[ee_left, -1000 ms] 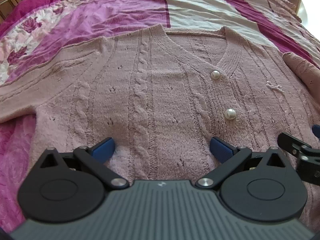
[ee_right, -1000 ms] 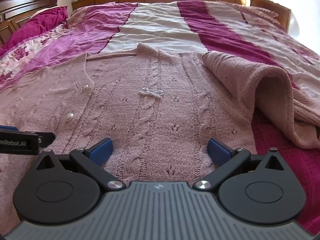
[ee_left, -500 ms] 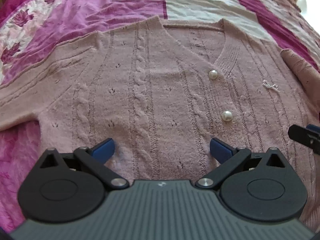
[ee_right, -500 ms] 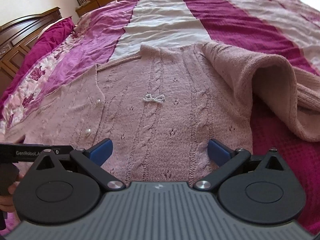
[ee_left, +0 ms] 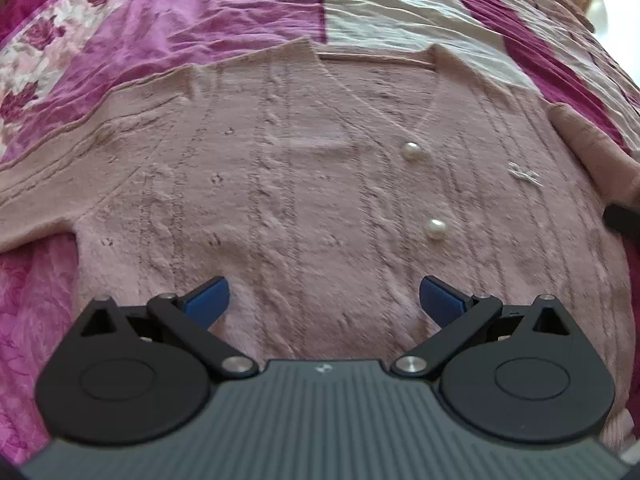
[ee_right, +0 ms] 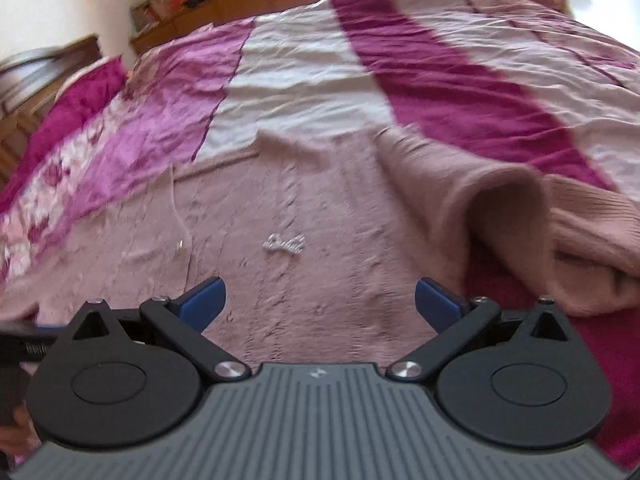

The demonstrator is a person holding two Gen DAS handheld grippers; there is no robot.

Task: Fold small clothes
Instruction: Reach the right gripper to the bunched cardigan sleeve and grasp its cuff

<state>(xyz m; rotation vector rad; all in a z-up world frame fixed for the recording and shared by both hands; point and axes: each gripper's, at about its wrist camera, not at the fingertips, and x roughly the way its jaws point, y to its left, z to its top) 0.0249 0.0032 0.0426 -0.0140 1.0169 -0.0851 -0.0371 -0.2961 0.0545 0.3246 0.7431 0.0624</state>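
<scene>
Left tongs (ee_left: 323,294): jaws wide apart, nothing between them, blue fingertips (ee_left: 208,298) poised low over the lower front of the cardigan (ee_left: 280,208); contact with the knit cannot be confirmed. The tool is levelled forward, pointing toward 12 o'clock at the neckline.

Cardigan: pink cable-knit, lying front-up and flat on the bed (ee_left: 200,12), V-neck toward 12 o'clock. One sleeve runs out toward 9 o'clock in the left wrist view. Two pearl buttons (ee_left: 413,151) sit on the placket at about 1 o'clock of the left tongs. A small beaded bow (ee_right: 285,243) is on the chest panel.

Right tongs (ee_right: 318,300): jaws likewise wide apart and empty, over the cardigan hem area, pointing to 12 o'clock. The view is tilted and motion-blurred. The other sleeve (ee_right: 520,216) lies doubled over in a raised fold at 2 o'clock of the right tongs, partly on the bedspread.

The left tool's body shows at 9 o'clock in the right wrist view.
</scene>
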